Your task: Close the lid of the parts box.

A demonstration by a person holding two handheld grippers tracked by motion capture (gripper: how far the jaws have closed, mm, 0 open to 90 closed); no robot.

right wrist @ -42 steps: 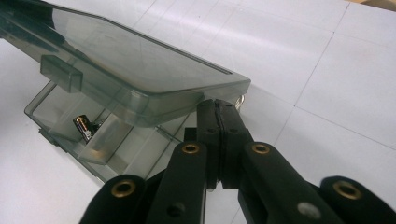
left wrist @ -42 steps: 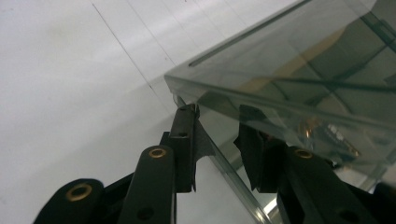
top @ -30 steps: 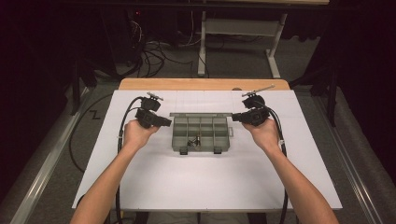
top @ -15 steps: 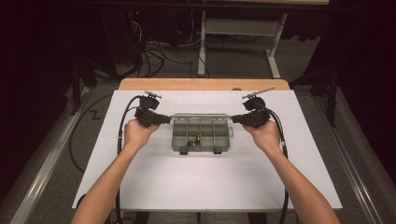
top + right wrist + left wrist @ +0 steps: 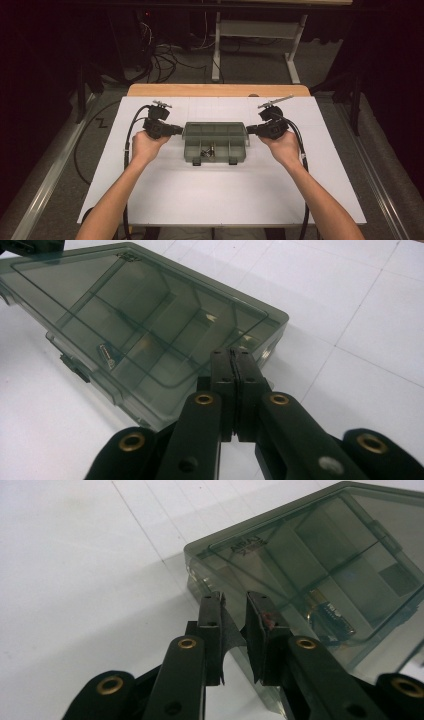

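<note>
A smoky translucent compartment box (image 5: 215,142) lies lid-down-shut in the middle of the white table (image 5: 215,200), with small metal parts (image 5: 207,150) in one front compartment. My left gripper (image 5: 179,131) points at the box's left end. In the left gripper view the box (image 5: 320,555) lies just beyond the left gripper (image 5: 234,600); its jaws have just been closing and stand a narrow gap apart with nothing between them. My right gripper (image 5: 248,130) points at the right end. In the right gripper view the right gripper (image 5: 232,354) is shut, tips against the box (image 5: 140,315).
A wooden board edge (image 5: 217,90) runs along the table's far side. Beyond it on the floor lie cables (image 5: 160,55) and a white table frame (image 5: 250,30). A metal rail (image 5: 45,185) runs along the left.
</note>
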